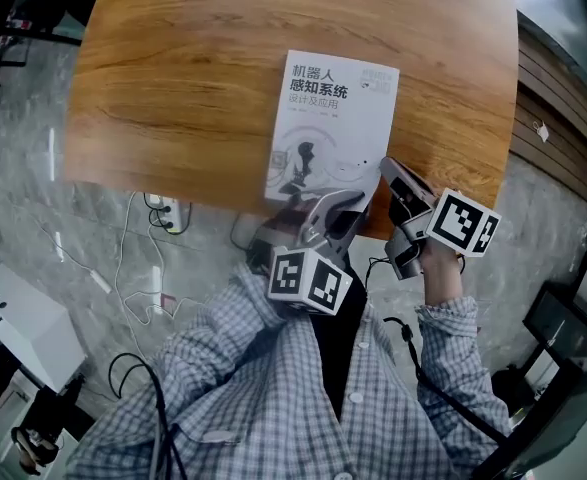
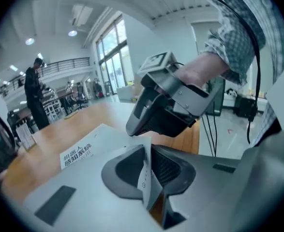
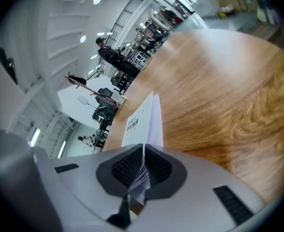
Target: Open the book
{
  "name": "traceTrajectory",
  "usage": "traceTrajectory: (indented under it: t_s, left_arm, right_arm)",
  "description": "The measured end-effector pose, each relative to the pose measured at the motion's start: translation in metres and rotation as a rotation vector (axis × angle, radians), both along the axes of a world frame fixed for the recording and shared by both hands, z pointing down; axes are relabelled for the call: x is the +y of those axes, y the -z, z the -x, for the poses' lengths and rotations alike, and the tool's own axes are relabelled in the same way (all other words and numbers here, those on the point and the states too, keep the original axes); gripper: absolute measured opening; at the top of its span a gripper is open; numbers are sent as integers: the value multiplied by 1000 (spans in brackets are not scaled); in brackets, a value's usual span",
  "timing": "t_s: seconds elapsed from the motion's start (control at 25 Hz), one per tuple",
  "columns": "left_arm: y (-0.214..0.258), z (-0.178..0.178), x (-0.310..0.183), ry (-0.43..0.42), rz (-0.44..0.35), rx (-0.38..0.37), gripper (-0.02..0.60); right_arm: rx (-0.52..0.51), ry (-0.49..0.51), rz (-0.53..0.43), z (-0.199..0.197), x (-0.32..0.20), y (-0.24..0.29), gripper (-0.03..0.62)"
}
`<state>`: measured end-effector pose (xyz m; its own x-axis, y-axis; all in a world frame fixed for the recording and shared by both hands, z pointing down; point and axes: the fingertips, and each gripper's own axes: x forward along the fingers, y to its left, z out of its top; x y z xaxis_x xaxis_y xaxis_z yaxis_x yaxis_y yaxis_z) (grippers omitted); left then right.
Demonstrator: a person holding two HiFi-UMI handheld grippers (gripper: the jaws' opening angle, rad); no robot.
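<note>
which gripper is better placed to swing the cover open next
Left, probably: the left gripper pinches one thin sheet, apparently the cover, ready to lift; the right gripper clamps a thicker wad of pages of the book, better for steadying.

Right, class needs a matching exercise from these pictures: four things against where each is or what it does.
Things:
1 book
2 left gripper
3 right gripper
4 power strip

States:
A on the floor
B shut on one thin white sheet of the book
C lying on the wooden table
D shut on the book's near right corner

Pairs: 1-C, 2-B, 3-D, 4-A
</note>
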<state>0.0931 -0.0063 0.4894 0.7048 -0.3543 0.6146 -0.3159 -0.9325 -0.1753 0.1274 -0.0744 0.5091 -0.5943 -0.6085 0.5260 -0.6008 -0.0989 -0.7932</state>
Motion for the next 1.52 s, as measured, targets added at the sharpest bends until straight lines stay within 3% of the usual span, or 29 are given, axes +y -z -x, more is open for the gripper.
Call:
traceTrajectory:
  t_s: [0.16,0.28,0.64,0.88,1.28,1.52]
  left_arm:
    - [10,5,-7,74,98,100,37]
    - [16,11,-15,150,192,178,32]
    - [40,22,-28,215,251,316,31]
    - [59,38,-40,282,260,419,31]
    - [84,99,-61,497,256,572,31]
    - [91,136,-71,594,227,602,31]
  right_arm:
    - [288,130,-135,1,2,14,25]
    - [391,156,-189,1,7,25,25]
    - [429,291,-106,32,39,-13,25]
    - [542,407,-115,41,44,-27,25]
    - [550,409,-117,40,47,-29,23]
    - [565,428,-116,42,45,-27,23]
